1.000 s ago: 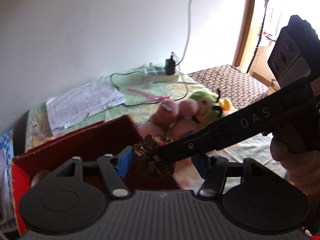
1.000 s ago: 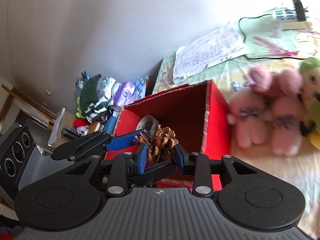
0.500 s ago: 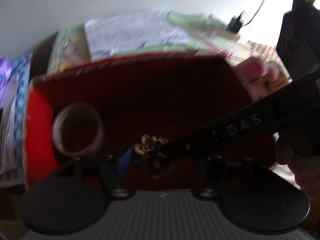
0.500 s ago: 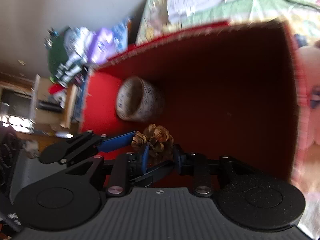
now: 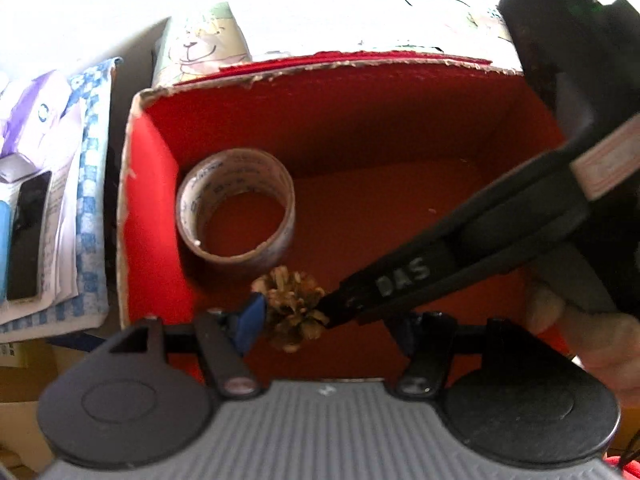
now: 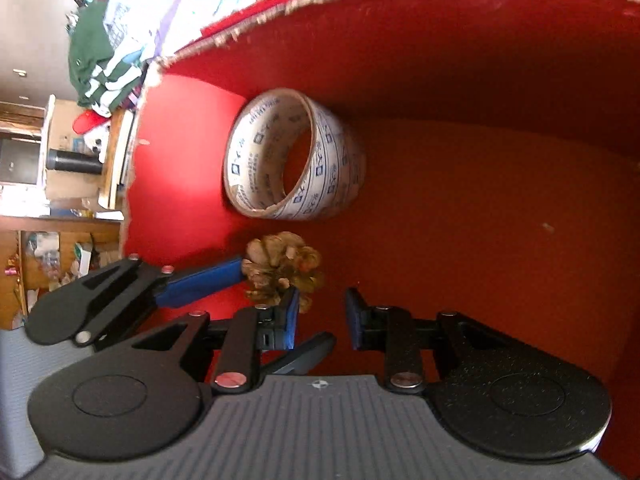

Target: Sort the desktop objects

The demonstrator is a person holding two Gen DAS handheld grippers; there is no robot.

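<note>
**Pine cone inside the red box, both grippers spread**

At the far left of your left wrist view, papers (image 5: 60,200) on a blue-checked cloth (image 5: 94,184) lie just beside the red box (image 5: 320,68), outside its wall. Inside the box, a tape roll (image 5: 192,208) lies flat against the left wall.

Just right of the roll and nearer to you is the pine cone (image 5: 294,306). It touches the blue pad of your left gripper (image 5: 328,326) on one side. On the other side it touches the tip of a black finger of your right gripper (image 6: 322,316), which reaches in from the right. Whether the cone rests on the box floor or hangs above it, you cannot tell from either view.

Your left gripper stands wide apart, with only its one pad against the cone. Your right gripper is spread too, with nothing in the gap between its pads; the cone sits ahead of its left finger. At the far right, your hand (image 5: 592,344) holds the right gripper's handle.
</note>
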